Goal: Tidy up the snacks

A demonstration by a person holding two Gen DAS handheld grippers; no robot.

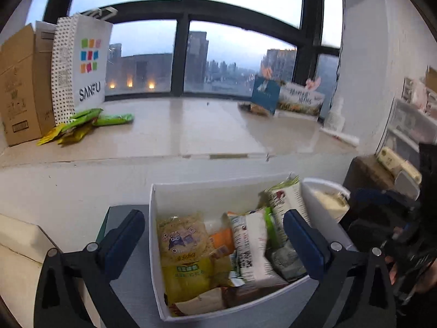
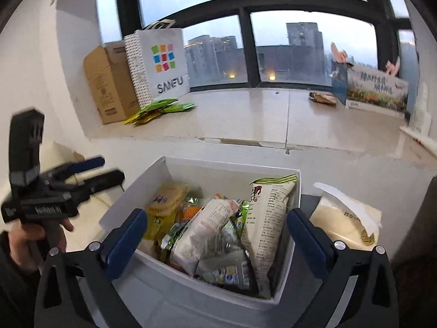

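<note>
Left wrist view: left gripper [image 1: 214, 239] hovering just above the white box [image 1: 191, 194], jaws spread wide and gripping nothing, one finger outside the box's left wall, the other over its right half. Lying inside the box: a yellow noodle packet [image 1: 185, 248] against the left wall, a white pouch [image 1: 252, 243] standing near the middle, a taller printed bag [image 1: 286, 196] leaning at the far right corner. Resting well beyond the box, on the window ledge [image 1: 196, 125], green snack packets [image 1: 84, 123] at the foot of the SANFU bag [image 1: 84, 60]. Right of the box and touching it, a white tub [image 1: 325, 191].

Right wrist view: right gripper [image 2: 217, 239] also hanging over the box [image 2: 232, 168], jaws fully apart and holding nothing. Tall printed bag [image 2: 269, 213] standing against the box's right wall, the white pouch [image 2: 207, 224] slanting beside it, yellow packet [image 2: 166, 199] toward the far left corner. Left gripper [image 2: 109, 169] blurring left of the box, its jaws looking apart. Beside the box on the right, a cream tissue pack [image 2: 347, 227].

Judging the step as choosing a packet to sort: picking one top-lying item, closing on a crimped edge rather than the puffed middle, lifting straight up to avoid dragging neighbours out.
</note>
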